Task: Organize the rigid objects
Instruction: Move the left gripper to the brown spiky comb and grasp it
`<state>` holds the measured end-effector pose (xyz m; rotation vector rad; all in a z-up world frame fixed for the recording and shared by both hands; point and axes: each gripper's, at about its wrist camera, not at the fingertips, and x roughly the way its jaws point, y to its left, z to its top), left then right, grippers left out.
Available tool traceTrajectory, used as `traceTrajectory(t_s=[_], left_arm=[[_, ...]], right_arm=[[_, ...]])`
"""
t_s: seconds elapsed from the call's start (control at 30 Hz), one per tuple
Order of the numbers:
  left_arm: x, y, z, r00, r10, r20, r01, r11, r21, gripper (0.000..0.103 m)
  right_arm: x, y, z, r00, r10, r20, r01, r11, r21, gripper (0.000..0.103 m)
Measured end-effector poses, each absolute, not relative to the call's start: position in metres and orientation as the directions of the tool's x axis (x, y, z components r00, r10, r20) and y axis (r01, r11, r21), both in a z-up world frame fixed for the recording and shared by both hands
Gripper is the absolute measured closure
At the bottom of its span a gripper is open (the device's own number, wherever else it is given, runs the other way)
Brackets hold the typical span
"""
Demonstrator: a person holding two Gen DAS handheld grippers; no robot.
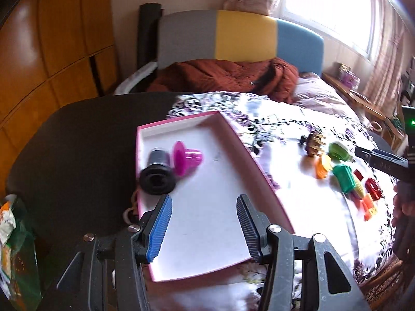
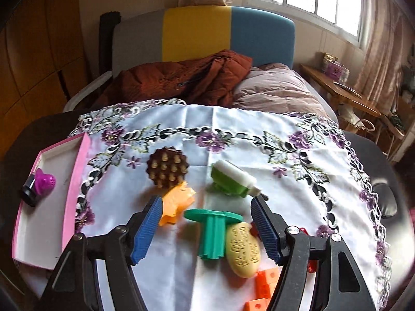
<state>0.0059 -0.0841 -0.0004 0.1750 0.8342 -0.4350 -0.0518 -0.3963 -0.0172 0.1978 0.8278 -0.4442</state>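
Note:
A pink box (image 1: 256,160) with a white floor lies on the table; it also shows at the left of the right wrist view (image 2: 77,181). In it lie a black cylinder (image 1: 158,176) and a magenta flanged piece (image 1: 185,158). My left gripper (image 1: 203,207) is open and empty above the box. My right gripper (image 2: 206,207) is open and empty, with a green flanged piece (image 2: 212,230) and a yellow oval piece (image 2: 243,251) between its fingers. A brown studded disc (image 2: 167,171), an orange piece (image 2: 177,204) and a green-and-white piece (image 2: 233,178) lie just beyond.
A white cloth with purple flowers (image 2: 259,142) covers the dark round table (image 1: 77,142). Orange blocks (image 2: 264,285) lie near the right gripper. A bed with a rust quilt (image 2: 181,77) stands behind. A green bag (image 1: 15,246) is at the left.

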Motion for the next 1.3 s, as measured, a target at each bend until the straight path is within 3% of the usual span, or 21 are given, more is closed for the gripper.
traceTrajectory(t_s=[0.33,1.07,1.3], left_arm=[[0.005,-0.152,-0.01,0.522,-0.36,-0.773,0.558,0.83,-0.009,0.05],[0.03,-0.239,-0.045,0.358,-0.392,-0.848,0.647,0.758,-0.077,0.05],[0.054,-0.282,-0.04,0.326,-0.445,-0.834,0.697,0.709,-0.106,0.032]], right_arm=[[-0.077,-0.465,-0.035,0.554,-0.332,-0.763,0.639,0.757,0.134,0.032],[-0.085,-0.482,-0.042,0.522,-0.329,-0.787,0.701,0.691,0.176,0.029],[-0.084,-0.482,-0.04,0.52,-0.344,-0.782,0.703,0.693,0.162,0.028]])
